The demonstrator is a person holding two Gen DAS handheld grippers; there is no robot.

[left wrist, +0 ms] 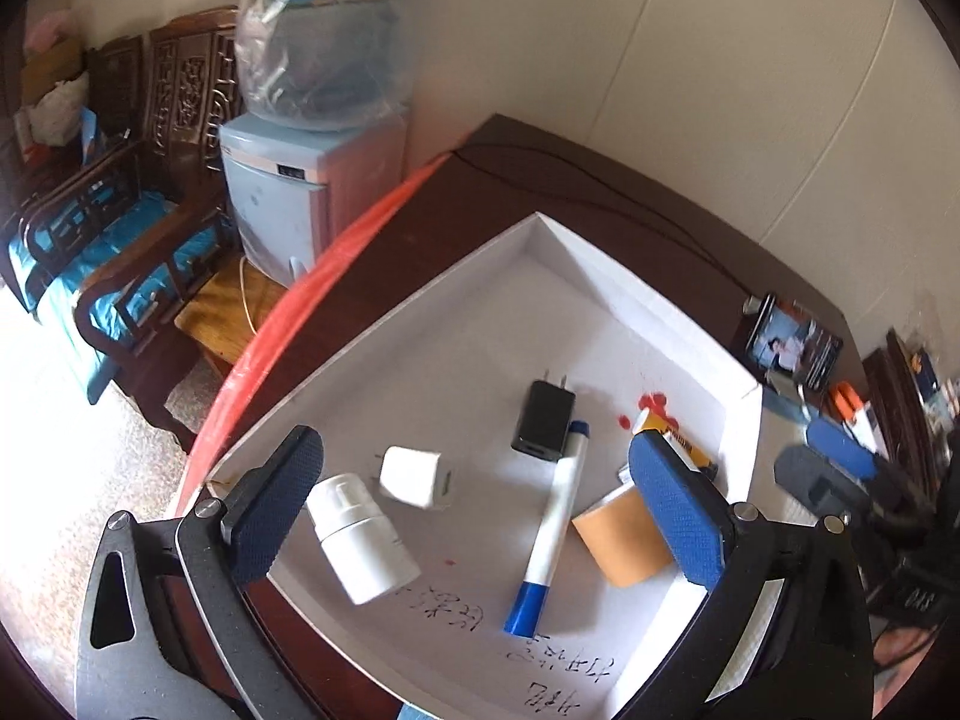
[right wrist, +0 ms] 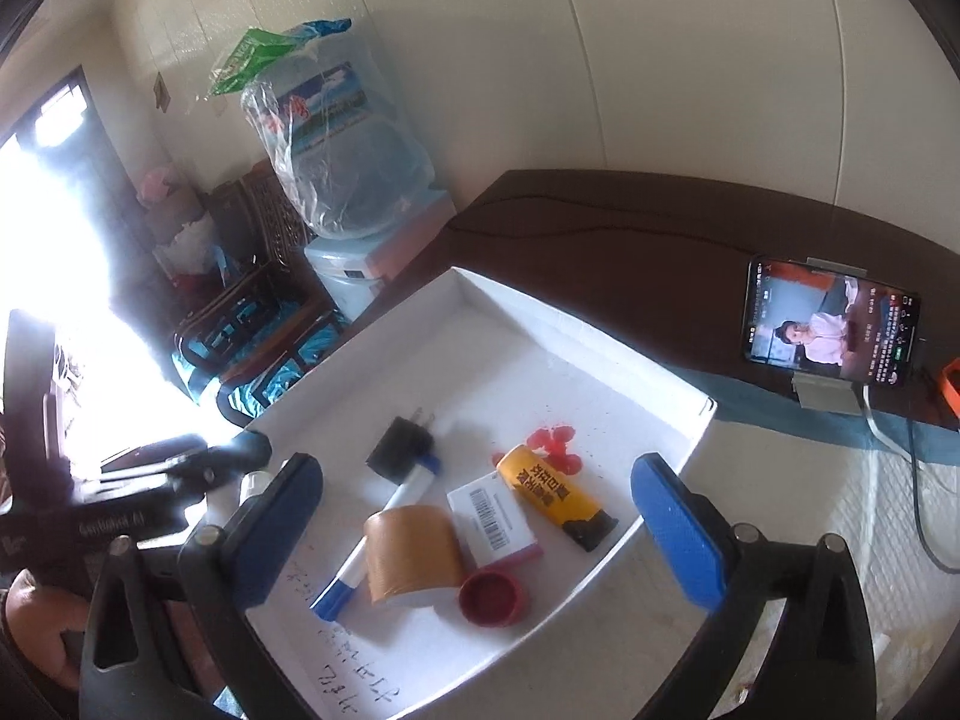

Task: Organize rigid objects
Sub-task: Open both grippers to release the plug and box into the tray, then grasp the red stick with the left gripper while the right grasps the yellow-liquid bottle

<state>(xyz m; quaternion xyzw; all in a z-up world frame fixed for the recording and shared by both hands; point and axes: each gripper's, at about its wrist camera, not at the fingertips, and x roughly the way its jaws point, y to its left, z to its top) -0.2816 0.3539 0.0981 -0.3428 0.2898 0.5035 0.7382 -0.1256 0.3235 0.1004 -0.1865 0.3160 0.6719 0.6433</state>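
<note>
Both tools gape wide, nothing between pads. Left tool [left wrist: 474,504] hovers over white tray [left wrist: 606,264] on table [left wrist: 480,180]; white bottle [left wrist: 360,540], white charger [left wrist: 414,476], marker [left wrist: 552,528] lie inside. Right tool [right wrist: 477,531] hovers over tape roll [right wrist: 414,552], red cap [right wrist: 492,597]. Advice: pick one item, straddle short axis, descend square before closing.

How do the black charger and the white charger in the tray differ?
The black charger is longer and flatter; the white charger is a stubby cube. The black one touches the marker; the white one lies apart, near the white bottle. Both lie in the white tray, prongs showing.
</note>
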